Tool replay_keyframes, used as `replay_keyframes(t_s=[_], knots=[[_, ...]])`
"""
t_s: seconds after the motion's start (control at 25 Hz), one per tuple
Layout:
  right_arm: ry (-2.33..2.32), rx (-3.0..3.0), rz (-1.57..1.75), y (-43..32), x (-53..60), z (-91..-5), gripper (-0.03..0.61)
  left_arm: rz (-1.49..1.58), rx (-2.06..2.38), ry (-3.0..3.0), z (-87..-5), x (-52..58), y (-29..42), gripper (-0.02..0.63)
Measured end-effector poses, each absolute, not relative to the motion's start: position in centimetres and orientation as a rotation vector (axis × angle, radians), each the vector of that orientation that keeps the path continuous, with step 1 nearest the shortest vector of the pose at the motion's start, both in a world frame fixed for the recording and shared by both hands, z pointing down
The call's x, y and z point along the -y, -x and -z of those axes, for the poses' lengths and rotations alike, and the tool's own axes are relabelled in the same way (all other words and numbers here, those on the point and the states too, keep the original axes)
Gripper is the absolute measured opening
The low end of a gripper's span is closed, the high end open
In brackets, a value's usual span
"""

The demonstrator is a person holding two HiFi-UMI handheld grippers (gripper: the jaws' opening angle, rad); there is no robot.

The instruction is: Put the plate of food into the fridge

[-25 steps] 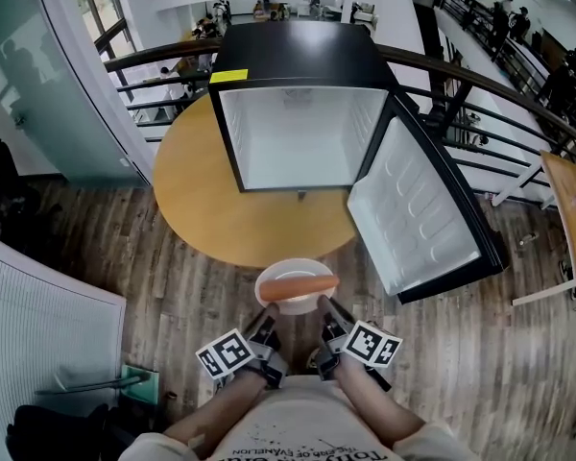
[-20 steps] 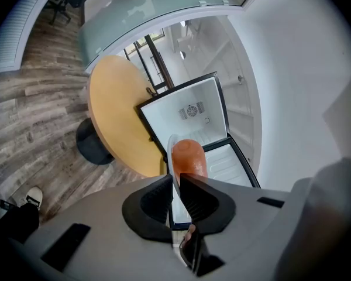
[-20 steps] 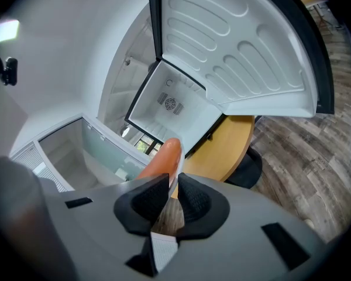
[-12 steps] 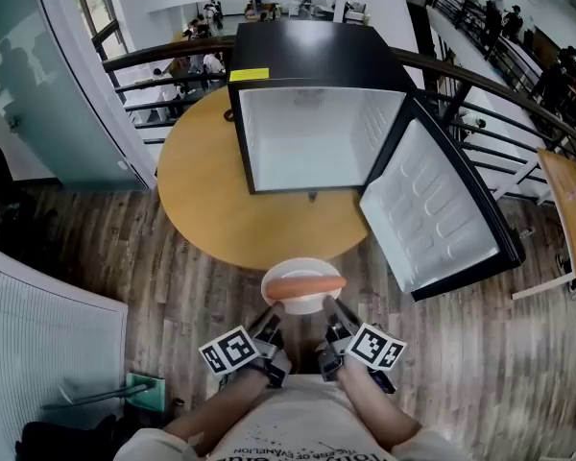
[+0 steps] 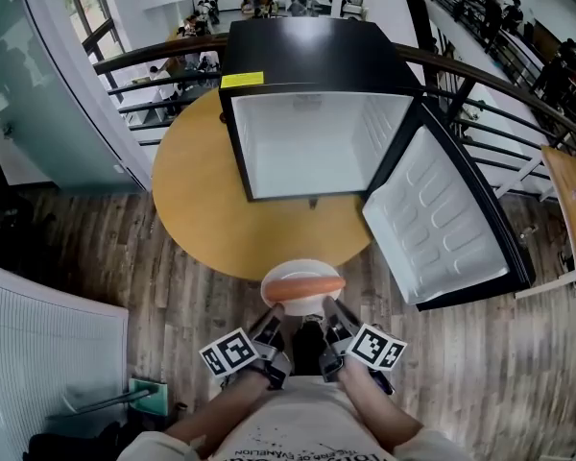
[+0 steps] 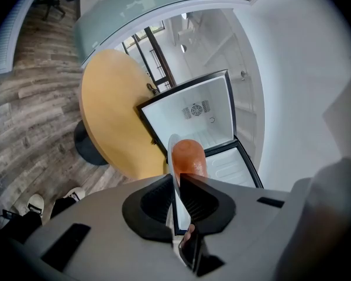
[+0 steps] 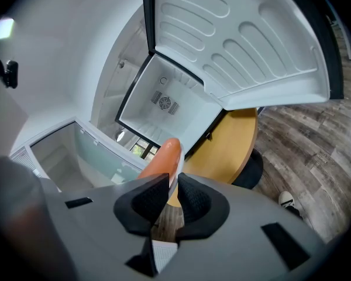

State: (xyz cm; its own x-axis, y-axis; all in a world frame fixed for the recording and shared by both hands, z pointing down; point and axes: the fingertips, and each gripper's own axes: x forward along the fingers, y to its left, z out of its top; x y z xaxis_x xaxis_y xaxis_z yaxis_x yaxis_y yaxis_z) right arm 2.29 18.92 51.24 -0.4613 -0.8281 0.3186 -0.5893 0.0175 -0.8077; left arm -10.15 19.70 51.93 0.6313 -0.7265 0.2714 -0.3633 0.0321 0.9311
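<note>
My left tool [image 5: 273, 319] and right tool [image 5: 330, 315] both clench the white plate [image 5: 299, 268] of sausage [image 5: 303, 286], which has moved closer to the round counter [image 5: 206, 209] this last second, open fridge [image 5: 317, 142] at 12 o'clock, so loading is next.

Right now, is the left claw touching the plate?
Touching. The left gripper view shows the left claw with its two pads pressed on either side of the plate rim, with no gap.
</note>
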Motion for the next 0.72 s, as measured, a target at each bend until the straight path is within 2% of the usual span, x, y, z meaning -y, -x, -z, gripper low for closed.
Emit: replay_keyframes(t_s=[0.72], knots=[[1.401, -2.119, 1.43, -6.9, -3.5, -50.6, 0.063, 0.379, 0.978, -1.562, -51.4, -5.0, 5.4, 0.054]])
